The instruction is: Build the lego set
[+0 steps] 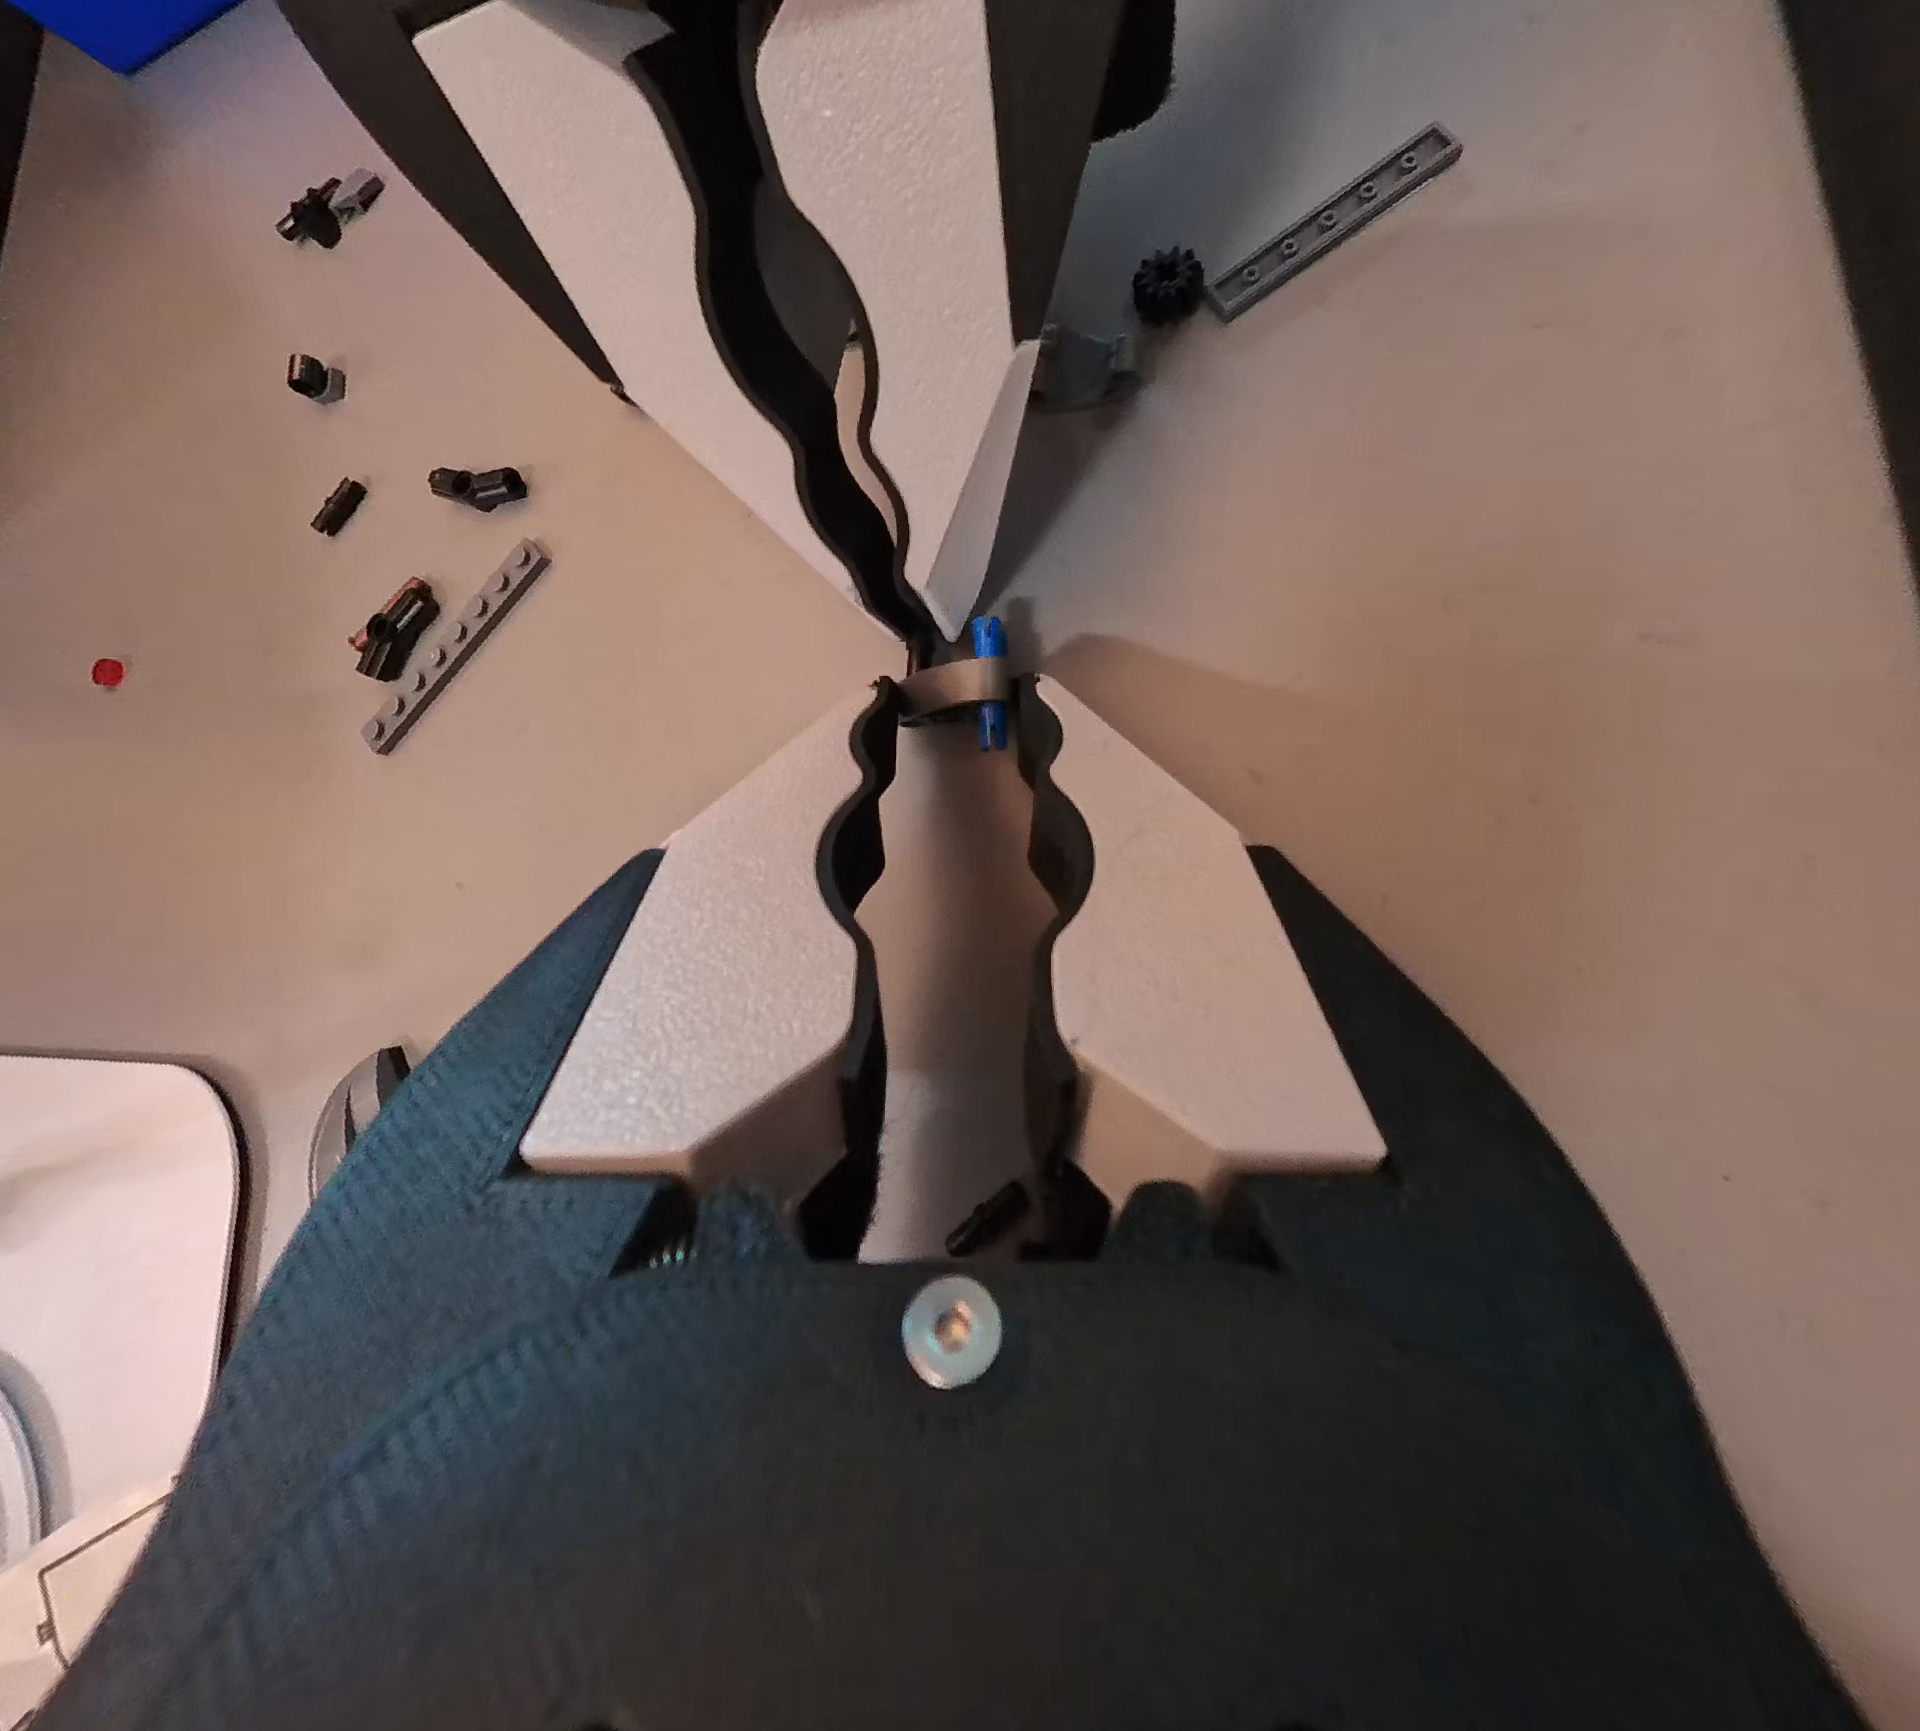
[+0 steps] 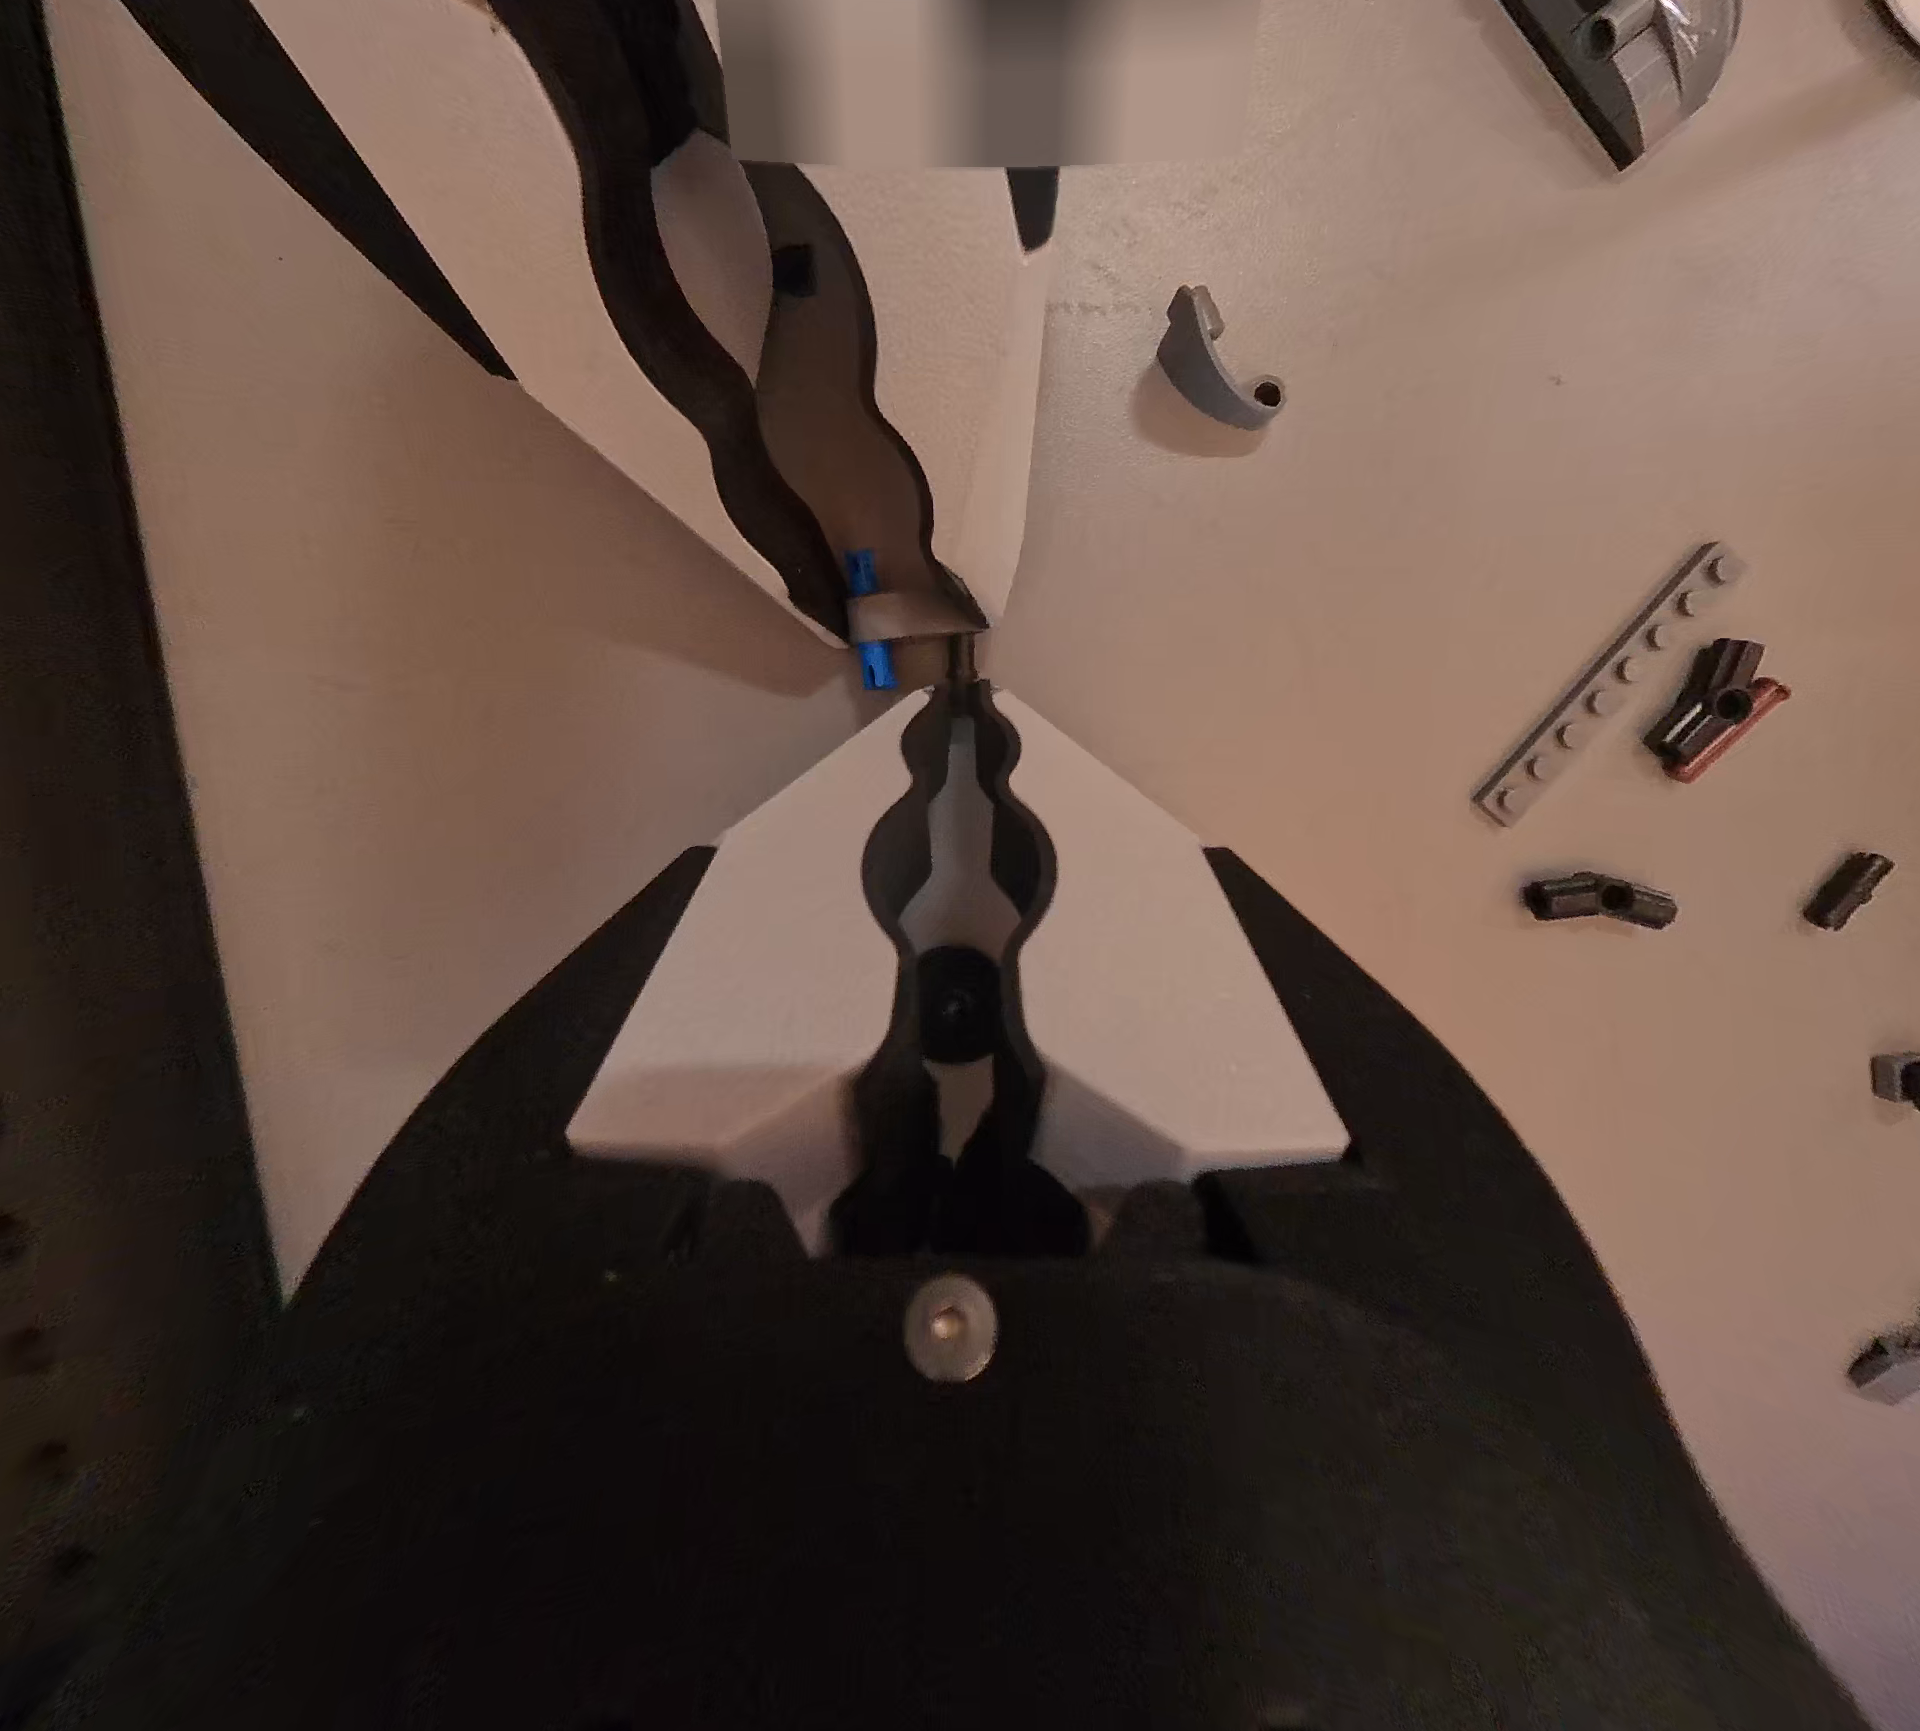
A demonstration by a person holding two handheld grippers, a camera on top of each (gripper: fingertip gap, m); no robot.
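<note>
Lego arch piece (image 1: 945, 687), grey, carrying one blue pin (image 1: 988, 684), is pinched above the table (image 1: 1455, 746) in the left gripper (image 1: 951, 694). The right gripper (image 2: 964, 682), nearly closed, nips a small dark peg at the arch's other end. Loose on the table: two grey studded strips (image 1: 1333, 221), one black gear (image 1: 1168, 284), one red stud (image 1: 107, 671); no writing legible.

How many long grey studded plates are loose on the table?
2. One long grey plate lies left of the grippers beside a black-and-red connector. The other grey plate lies far right, next to a black gear. More could be hidden behind the gripper bodies.
</note>
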